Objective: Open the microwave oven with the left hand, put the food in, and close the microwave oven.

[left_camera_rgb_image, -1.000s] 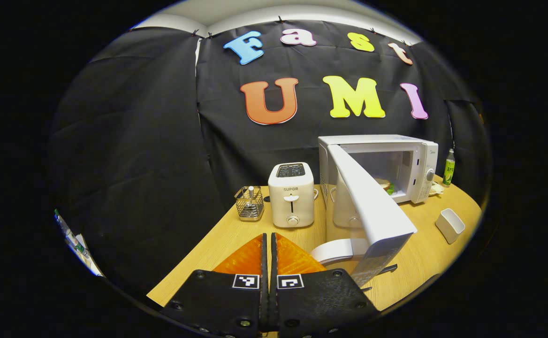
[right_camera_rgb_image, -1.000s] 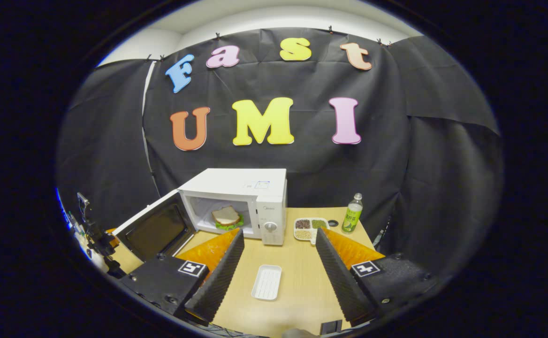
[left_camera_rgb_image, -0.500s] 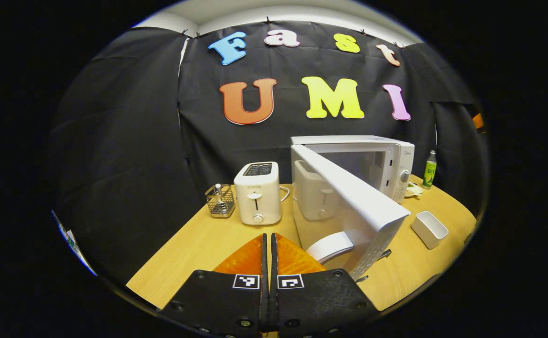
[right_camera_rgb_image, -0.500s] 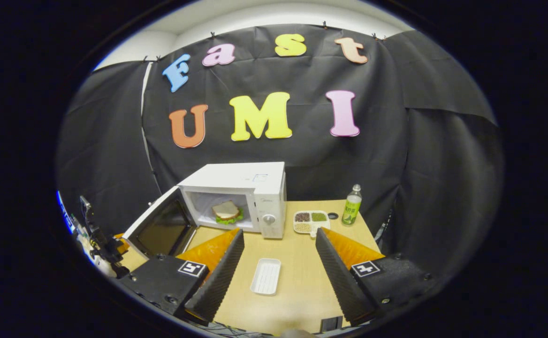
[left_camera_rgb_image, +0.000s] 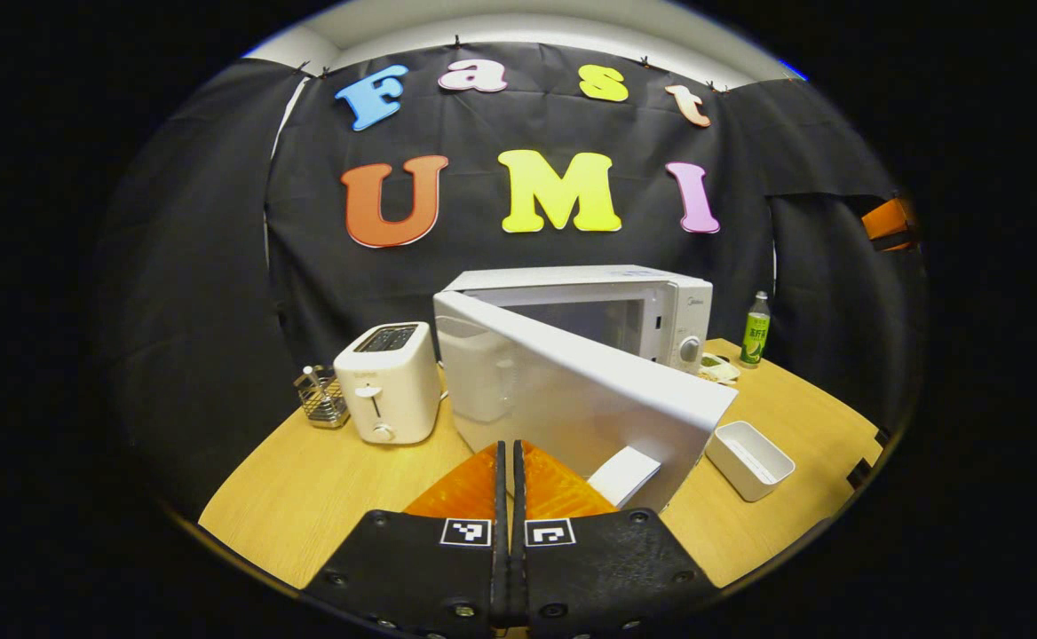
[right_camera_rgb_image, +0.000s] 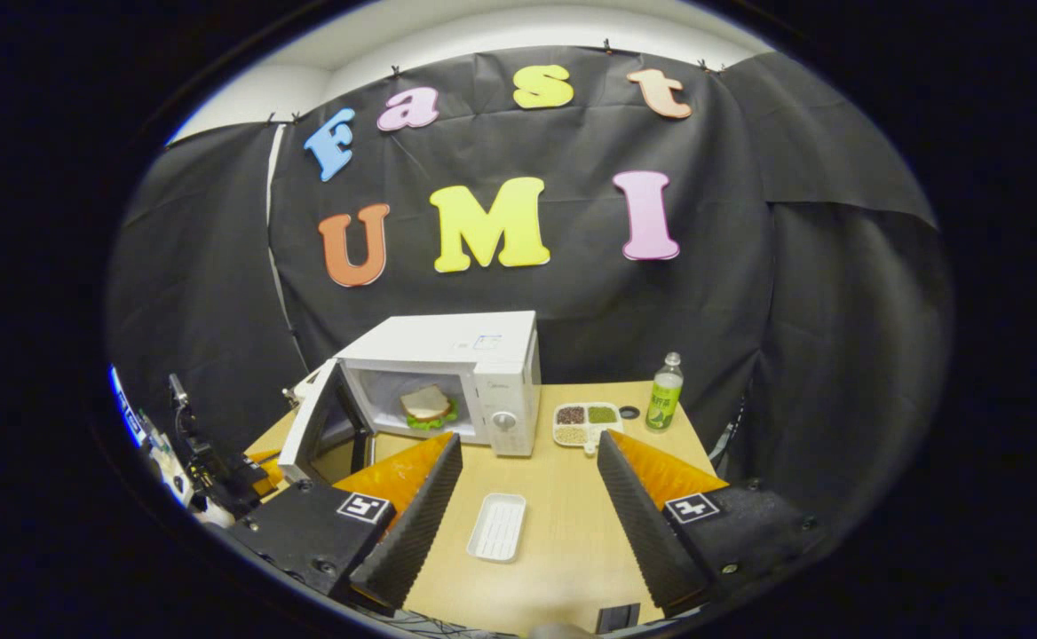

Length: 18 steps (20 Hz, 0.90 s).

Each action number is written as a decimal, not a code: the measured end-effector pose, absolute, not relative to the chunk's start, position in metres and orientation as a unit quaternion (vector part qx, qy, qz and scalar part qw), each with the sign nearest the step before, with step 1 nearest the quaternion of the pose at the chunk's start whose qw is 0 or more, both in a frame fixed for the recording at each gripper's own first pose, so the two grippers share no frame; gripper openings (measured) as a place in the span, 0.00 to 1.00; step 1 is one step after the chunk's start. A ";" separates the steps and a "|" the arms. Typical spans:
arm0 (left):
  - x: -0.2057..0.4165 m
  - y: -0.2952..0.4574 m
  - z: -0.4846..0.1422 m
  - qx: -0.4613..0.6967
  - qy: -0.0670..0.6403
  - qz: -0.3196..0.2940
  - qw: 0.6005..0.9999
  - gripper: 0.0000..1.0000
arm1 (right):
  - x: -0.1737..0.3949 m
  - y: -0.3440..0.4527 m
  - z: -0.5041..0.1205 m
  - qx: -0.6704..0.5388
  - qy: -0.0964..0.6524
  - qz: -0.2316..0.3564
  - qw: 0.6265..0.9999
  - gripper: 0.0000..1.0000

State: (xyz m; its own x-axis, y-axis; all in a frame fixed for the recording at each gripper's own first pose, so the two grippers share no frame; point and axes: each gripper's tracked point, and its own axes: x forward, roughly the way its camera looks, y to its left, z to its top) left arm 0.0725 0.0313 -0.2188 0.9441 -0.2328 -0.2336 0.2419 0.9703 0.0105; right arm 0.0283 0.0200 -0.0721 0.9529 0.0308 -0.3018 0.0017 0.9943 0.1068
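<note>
**Closing step: door partly open, food already inside**

You are working on the last step of the task. The sandwich of white bread and green lettuce is lying inside the cavity of the white box-shaped microwave oven, which is standing on the light wooden surface. The microwave's white hinged door is standing at an angle, neither wide open nor latched. In the left gripper view, your left gripper is sitting just in front of the door's outer face, its fingers pressed together with nothing between them; whether they are touching the door cannot be told. In the right gripper view, your right gripper is hovering over the surface, its fingers spread wide and holding nothing, above a white rectangular ribbed tray that is lying empty. Judging from this, the next move is calling for a steady forward push on the door, near its free edge, until it is seating against the oven's front.
</note>
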 end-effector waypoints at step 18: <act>0.145 -0.105 -0.207 0.023 0.111 -0.185 0.976 0.00 | 0.065 -0.051 -0.080 0.060 0.169 -0.009 0.984 0.98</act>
State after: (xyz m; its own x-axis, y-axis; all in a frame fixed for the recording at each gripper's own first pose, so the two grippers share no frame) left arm 0.1447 -0.1051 -0.2066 0.9070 -0.3554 -0.2261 0.3657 0.9307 0.0042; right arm 0.0654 -0.0513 -0.0801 0.9424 0.0030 -0.3344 0.0375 0.9927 0.1147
